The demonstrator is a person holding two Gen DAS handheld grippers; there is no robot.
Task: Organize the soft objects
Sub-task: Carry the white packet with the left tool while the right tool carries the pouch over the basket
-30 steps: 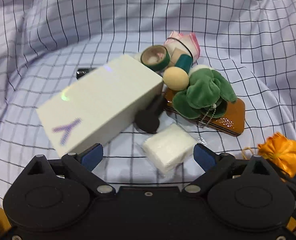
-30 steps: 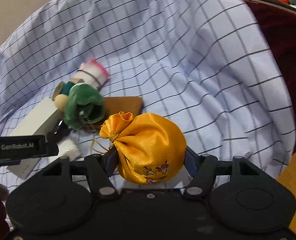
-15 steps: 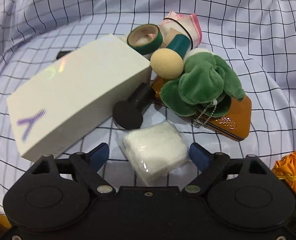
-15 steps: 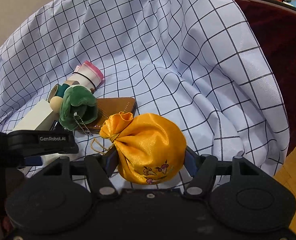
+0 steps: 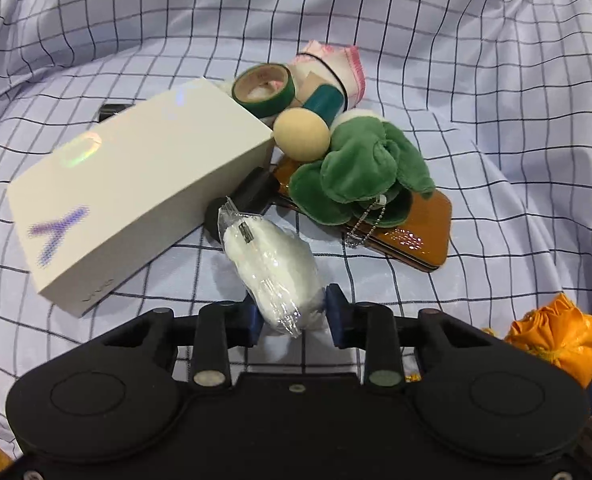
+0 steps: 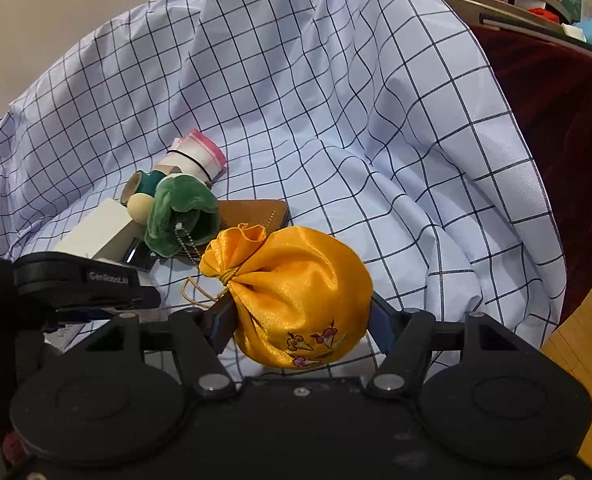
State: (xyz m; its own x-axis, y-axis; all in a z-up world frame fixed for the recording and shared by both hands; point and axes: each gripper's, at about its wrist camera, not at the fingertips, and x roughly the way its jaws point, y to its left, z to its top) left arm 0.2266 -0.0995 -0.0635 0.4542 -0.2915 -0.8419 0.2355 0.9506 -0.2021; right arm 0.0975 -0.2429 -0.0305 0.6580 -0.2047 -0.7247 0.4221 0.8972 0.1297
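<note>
My left gripper is shut on a white soft pad in clear plastic wrap, squeezed and tilted up off the checked cloth. My right gripper is shut on an orange satin drawstring pouch, held above the cloth; the pouch also shows at the right edge of the left wrist view. A green plush toy lies on a brown leather wallet in the pile ahead; both show in the right wrist view, the plush toy to the left of the pouch.
A white box lies left of the pile. A green tape roll, a beige ball with a teal handle, a rolled pink-edged cloth and a black stamp-like piece crowd the pile. A dark red drape hangs at right.
My left gripper closed on the white wrapped pad, squeezing it narrow and lifting it off the cloth. The right gripper keeps holding the orange pouch and has shifted only slightly.
</note>
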